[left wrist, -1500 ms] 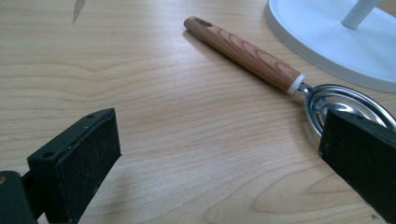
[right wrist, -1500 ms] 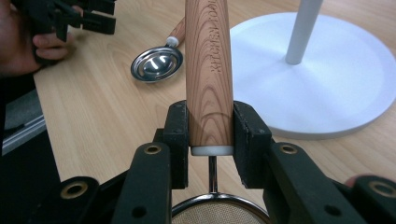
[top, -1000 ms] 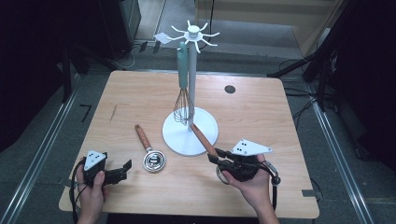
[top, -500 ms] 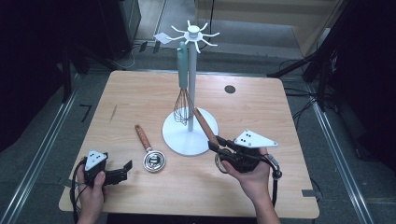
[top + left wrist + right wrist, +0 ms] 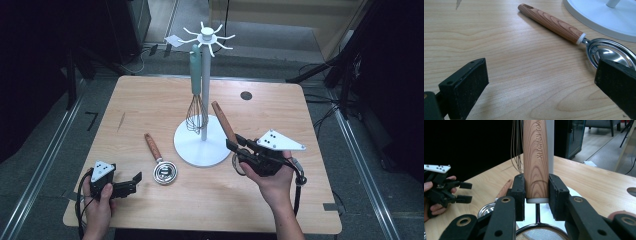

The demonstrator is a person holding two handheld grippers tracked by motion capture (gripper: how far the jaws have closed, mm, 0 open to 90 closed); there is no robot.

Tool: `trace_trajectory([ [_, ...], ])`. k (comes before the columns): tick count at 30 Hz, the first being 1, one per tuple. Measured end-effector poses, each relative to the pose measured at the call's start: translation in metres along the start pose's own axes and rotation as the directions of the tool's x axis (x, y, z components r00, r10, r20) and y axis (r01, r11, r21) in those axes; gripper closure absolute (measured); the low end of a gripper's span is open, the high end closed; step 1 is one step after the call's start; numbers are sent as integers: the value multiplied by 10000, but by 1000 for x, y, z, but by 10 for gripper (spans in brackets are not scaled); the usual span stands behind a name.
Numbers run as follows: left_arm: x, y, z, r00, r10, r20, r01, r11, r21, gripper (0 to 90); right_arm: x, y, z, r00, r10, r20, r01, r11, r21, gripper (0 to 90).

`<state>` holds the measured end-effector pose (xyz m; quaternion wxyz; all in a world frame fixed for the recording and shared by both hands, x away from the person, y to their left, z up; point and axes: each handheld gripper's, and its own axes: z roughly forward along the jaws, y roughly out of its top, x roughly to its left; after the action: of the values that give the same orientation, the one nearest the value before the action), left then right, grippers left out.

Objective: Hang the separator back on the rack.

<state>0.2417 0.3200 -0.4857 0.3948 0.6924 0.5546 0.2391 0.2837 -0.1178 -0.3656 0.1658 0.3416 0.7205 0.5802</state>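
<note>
Gripping a wooden-handled strainer [image 5: 223, 121] by the low end of its handle, the right gripper [image 5: 236, 148] holds it lifted near the right front of the table [image 5: 150, 100], handle slanting up and away toward the white utensil stand [image 5: 202, 90], mesh head hanging below the jaws; the pads press both sides of the wood just above its white collar. Judging from this, the long handle could swing or slip in so narrow a hold, since the head weighs down the other end; it could also knock the stand's pole or the hanging whisk [image 5: 196, 95], both just beside it, and a missed hook would drop it. The left gripper [image 5: 131, 182] rests low at the near left, jaws spread wide and holding nothing, a wooden-handled skimmer [image 5: 159, 160] lying just beyond it. Count: one stand, one whisk hung on it, one strainer, one skimmer, two grippers.
</note>
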Motion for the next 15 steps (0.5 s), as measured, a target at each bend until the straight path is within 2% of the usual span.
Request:
trace_trajectory([
  [15, 0, 0, 0, 10000, -28, 21, 28, 10000, 15, 0, -4, 21, -2, 9994, -48, 342, 76, 9966, -824, 713],
])
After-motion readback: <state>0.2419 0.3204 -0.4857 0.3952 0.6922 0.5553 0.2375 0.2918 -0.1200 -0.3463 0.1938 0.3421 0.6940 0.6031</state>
